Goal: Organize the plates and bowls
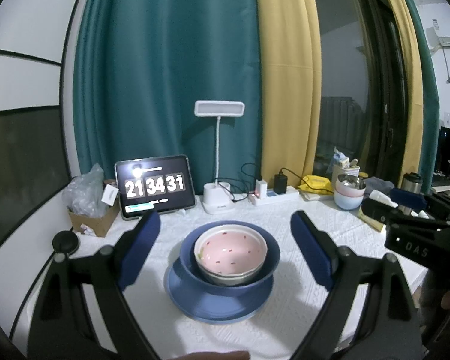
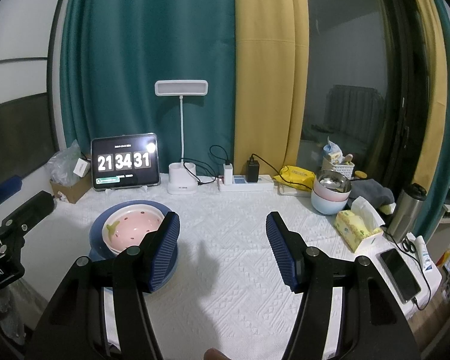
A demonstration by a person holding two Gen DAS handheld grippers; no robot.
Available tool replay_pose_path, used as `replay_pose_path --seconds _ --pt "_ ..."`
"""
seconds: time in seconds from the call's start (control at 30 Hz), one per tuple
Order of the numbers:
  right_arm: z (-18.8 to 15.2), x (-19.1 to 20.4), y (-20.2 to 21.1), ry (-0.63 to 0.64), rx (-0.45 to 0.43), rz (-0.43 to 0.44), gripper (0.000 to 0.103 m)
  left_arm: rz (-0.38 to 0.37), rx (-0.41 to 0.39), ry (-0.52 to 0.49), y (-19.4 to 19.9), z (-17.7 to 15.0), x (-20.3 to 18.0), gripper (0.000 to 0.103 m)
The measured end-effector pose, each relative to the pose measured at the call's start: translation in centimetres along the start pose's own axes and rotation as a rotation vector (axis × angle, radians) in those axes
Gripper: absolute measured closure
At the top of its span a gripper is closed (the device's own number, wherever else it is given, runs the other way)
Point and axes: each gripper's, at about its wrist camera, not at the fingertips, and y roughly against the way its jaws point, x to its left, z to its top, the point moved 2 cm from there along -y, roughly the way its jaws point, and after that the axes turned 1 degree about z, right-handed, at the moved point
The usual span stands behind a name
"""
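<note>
A stack sits on the white tablecloth: a blue plate point(image 1: 219, 306) at the bottom, a dark blue bowl point(image 1: 271, 258) on it, and a pink strawberry-patterned bowl point(image 1: 231, 250) nested inside with a metal rim below it. My left gripper point(image 1: 225, 228) stands open, its blue pads on either side of the stack and apart from it. In the right wrist view the same pink bowl point(image 2: 133, 225) lies left of my right gripper point(image 2: 222, 225), which is open over bare cloth with nothing between its pads. The right gripper's body point(image 1: 405, 219) shows at the right of the left view.
At the back stand a tablet clock point(image 2: 124, 162), a desk lamp point(image 2: 181, 180) and a power strip point(image 2: 246, 184). A second bowl stack point(image 2: 330, 195), a tissue box point(image 2: 357, 228), a steel tumbler point(image 2: 406, 213) and a phone point(image 2: 400, 273) crowd the right side. A cardboard box point(image 1: 90, 225) sits back left.
</note>
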Motion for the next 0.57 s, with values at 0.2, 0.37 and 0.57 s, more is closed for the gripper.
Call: replay_pose_path --seconds 0.2,0.37,0.57 --pt "0.0 0.0 0.0 -0.001 0.002 0.000 0.040 0.001 0.001 0.000 0.0 0.0 -0.1 0.013" --pt "0.0 0.0 0.0 0.000 0.002 0.000 0.040 -0.009 0.006 0.004 -0.1 -0.1 -0.4 0.013" --pt "-0.3 -0.5 -0.1 -0.007 0.010 0.007 0.040 -0.023 0.016 0.004 -0.7 -0.4 -1.3 0.013"
